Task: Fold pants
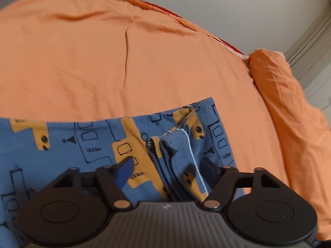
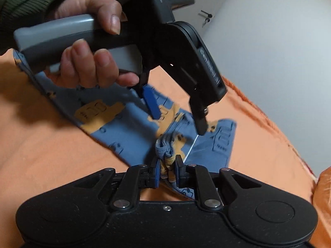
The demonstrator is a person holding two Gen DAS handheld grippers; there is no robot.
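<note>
The pants [image 1: 93, 144] are blue with mustard vehicle prints and lie flat on an orange bed sheet [image 1: 124, 51]. A thick folded edge with a white stitch line runs between the fingers of my left gripper [image 1: 167, 170], which stands open just above the cloth. From the right wrist view, the left gripper [image 2: 178, 122] hangs over the pants [image 2: 124, 130] with its blue pad and black finger apart, neither pressing. My right gripper [image 2: 167, 171] is shut on a bunched-up edge of the pants near the camera, lifting it slightly off the sheet.
An orange pillow [image 1: 279, 86] lies at the right end of the bed. A grey wall [image 2: 279, 41] runs along the far side. A person's hand [image 2: 93, 62] in a green sleeve holds the left gripper's handle. Bare sheet [image 2: 51, 155] spreads to the left.
</note>
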